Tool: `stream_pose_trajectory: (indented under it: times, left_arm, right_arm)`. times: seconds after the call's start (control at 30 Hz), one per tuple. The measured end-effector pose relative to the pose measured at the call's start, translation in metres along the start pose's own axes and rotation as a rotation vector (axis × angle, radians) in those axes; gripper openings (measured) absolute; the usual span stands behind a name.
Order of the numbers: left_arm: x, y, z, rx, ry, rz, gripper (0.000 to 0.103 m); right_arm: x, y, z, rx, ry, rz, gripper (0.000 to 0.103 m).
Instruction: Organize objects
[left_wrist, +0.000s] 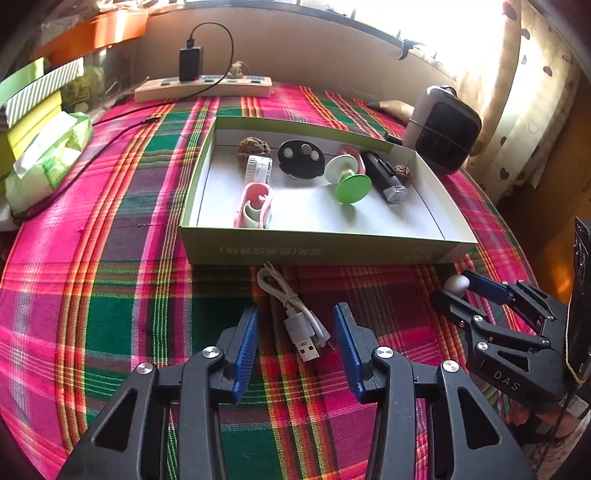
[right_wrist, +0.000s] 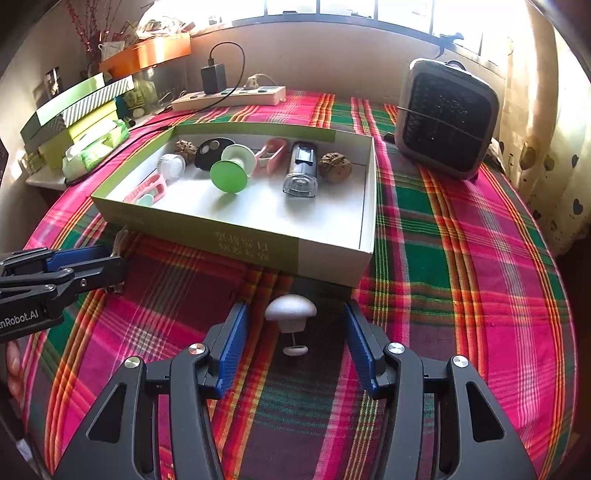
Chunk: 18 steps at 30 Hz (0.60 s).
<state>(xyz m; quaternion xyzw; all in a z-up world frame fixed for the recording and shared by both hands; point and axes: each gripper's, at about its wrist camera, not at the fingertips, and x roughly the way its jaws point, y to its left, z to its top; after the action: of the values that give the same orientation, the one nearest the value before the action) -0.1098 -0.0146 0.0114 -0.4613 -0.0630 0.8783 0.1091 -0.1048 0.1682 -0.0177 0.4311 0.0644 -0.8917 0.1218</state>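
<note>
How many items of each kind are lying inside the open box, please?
Walnuts: 2
Pink clips: 2
Black disc: 1
Green-and-white spool: 1
White round case: 1
Black-and-clear gadget: 1
Total: 8

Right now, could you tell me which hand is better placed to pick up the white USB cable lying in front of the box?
Left. The left gripper is open with the white USB cable lying between its fingers. The right gripper is open around the white mushroom-shaped knob instead, off to the cable's side.

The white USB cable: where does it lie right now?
The white USB cable lies on the plaid cloth between the open left gripper fingers, just before the box.
</note>
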Motion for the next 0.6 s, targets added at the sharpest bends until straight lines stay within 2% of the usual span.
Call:
stream_pose_trajectory:
  times: [0.13,0.27,0.4,0.47,0.6]
  left_arm:
    - [0.0009,-0.0022,0.0005,0.003,-0.005,0.025,0.034]
    - [0.0008,-0.0001,0.001,-0.003,-0.005,0.03,0.03]
    - [0.0004,0.0008,0.0008,-0.003,-0.007,0.043,0.021]
    - [0.0004,0.0008,0.0005,0.001,-0.009,0.044,0.021]
    - [0.0002,-0.0003,0.0005,0.007,-0.01,0.051,0.021]
  right_arm:
    - [-0.0002,0.0001,-0.0002,0.0,0.0,0.001,0.05]
    - [-0.0016,0.0024,-0.0008,-0.012,-0.003,0.01,0.04]
    - [-0.0018,0.0047,-0.0005,-0.018,-0.004,0.015,0.031]
    - [-0.0019,0.005,-0.0004,-0.017,-0.005,0.017,0.027]
    - [-0.0014,0.0045,-0.0005,-0.017,-0.006,0.019,0.027]
